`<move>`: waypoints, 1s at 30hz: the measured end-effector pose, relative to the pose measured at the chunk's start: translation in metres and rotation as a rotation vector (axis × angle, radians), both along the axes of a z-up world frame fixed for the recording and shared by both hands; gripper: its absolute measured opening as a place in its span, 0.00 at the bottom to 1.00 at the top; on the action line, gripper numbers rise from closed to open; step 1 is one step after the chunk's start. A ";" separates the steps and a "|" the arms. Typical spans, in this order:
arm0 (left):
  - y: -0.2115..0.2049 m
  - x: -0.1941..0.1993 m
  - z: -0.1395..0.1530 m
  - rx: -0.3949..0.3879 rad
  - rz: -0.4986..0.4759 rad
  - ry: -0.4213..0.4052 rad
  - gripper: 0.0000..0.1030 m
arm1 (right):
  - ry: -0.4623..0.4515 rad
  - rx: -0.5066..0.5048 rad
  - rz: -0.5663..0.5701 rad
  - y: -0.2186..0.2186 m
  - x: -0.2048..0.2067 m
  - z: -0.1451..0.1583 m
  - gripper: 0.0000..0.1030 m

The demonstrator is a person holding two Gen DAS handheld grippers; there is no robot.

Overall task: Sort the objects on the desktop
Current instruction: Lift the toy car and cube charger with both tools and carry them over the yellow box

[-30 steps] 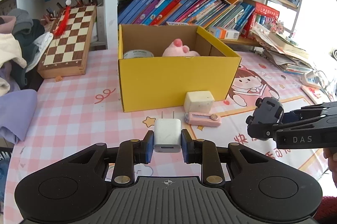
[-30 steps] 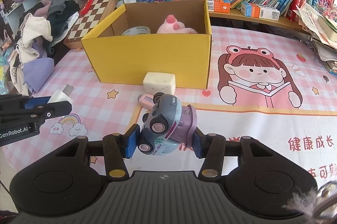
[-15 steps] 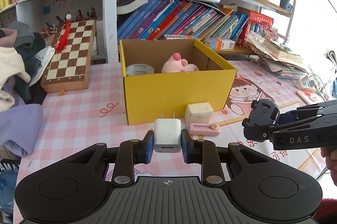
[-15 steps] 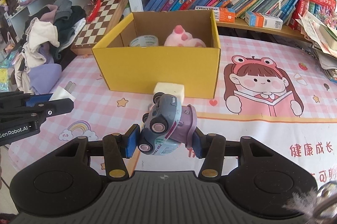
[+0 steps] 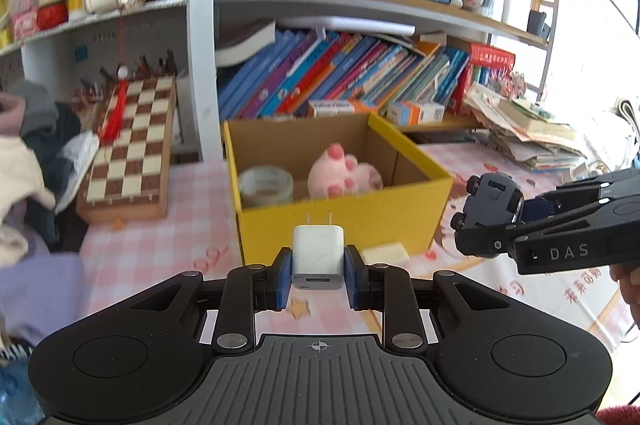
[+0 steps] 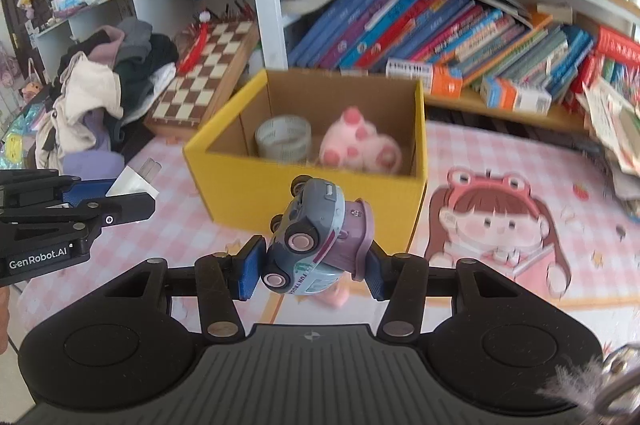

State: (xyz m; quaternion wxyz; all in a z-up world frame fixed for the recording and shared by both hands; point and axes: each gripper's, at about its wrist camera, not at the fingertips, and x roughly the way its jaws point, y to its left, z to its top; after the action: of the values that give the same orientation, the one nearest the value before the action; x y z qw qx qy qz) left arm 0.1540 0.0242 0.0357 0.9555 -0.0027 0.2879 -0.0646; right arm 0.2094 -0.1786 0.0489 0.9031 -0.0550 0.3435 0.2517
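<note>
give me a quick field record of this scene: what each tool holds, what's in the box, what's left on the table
left tool: shut on charger, prongs pointing forward toward the box
right tool: shut on toy car, held tilted, wheels facing the camera
box: yellow, open top, on the pink checked table
in box: tape roll at left, pink plush at right
on table by box front: cream block
beside box: chessboard on its left
</note>
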 end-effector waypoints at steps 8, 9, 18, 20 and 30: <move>-0.005 0.028 0.017 0.024 0.001 -0.055 0.24 | -0.075 -0.008 0.047 0.005 0.035 0.024 0.47; -0.006 0.031 0.018 0.027 0.002 -0.058 0.24 | -0.082 -0.007 0.051 0.006 0.040 0.026 0.47; -0.010 0.062 0.023 0.048 0.032 -0.063 0.24 | -0.137 -0.001 0.081 0.009 0.082 0.041 0.47; -0.009 0.069 0.023 0.050 0.046 -0.063 0.24 | -0.143 0.006 0.087 0.010 0.094 0.043 0.47; -0.011 0.104 0.012 0.075 0.084 -0.016 0.24 | -0.079 -0.041 0.169 0.024 0.133 0.021 0.47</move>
State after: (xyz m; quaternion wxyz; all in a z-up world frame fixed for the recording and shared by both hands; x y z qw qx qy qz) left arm 0.2576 0.0132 0.0473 0.9590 0.0218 0.2822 -0.0136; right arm 0.3420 -0.1547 0.0695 0.8902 -0.1122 0.3068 0.3176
